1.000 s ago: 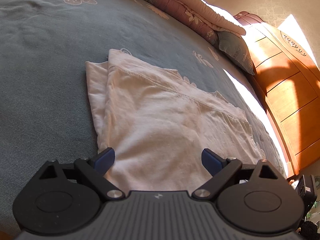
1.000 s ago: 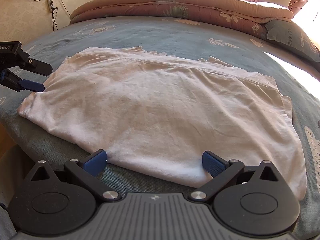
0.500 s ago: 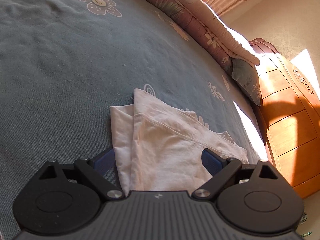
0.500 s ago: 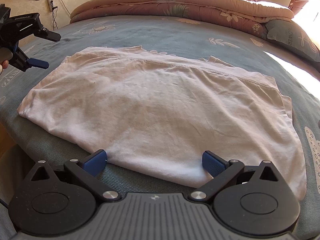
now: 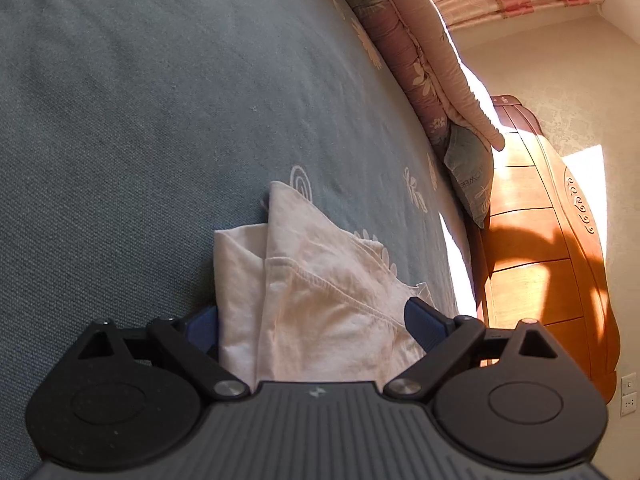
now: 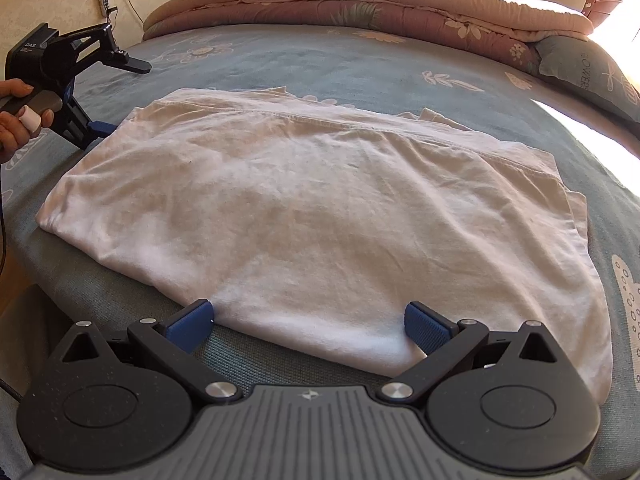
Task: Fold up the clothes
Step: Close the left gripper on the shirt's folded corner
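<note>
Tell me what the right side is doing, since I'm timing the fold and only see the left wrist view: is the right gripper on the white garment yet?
Observer: Not clamped. The right gripper is open, and the near edge of the white garment lies between its fingers.
Operator: Is the cloth flat over there?
Observer: Yes, it lies spread on the blue bedspread with only shallow wrinkles.
Operator: How does my left gripper look from there?
Observer: The left gripper is at the garment's far left corner. Its lower finger is by the cloth edge and its upper finger is raised above it. A hand holds its handle.
</note>
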